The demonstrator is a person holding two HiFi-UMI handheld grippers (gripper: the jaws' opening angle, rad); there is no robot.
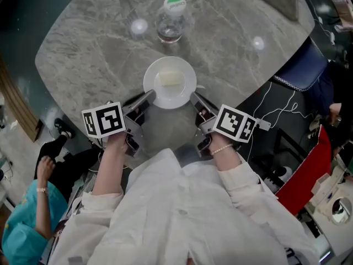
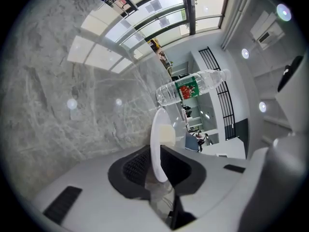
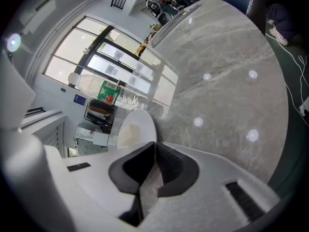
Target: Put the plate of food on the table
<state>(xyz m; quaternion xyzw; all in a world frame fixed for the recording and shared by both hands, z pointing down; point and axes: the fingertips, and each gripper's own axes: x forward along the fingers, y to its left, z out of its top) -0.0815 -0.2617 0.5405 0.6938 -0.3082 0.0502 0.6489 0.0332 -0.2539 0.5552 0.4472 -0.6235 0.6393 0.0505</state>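
"Over the grey marble desk [image 1: 99,54], what does the head view show?"

"A white plate [image 1: 170,100] carrying a pale block of food [image 1: 170,80], near the desk's close edge. The left gripper [image 1: 150,96] grasps its left rim and the right gripper [image 1: 194,98] its right rim. A clear water bottle [image 1: 171,20] stands beyond it. I cannot tell whether the plate touches the desk."

"And the left gripper view?"

"Its dark jaws are clenched on the plate [image 2: 155,149], which is seen edge-on. The food [image 2: 167,134] sits just past them, and the bottle [image 2: 190,88] is farther off."

"The right gripper view?"

"Those jaws pinch the opposite rim of the plate [image 3: 140,122]. The food [image 3: 128,134] lies pale on it, with the bottle [image 3: 104,91] behind."
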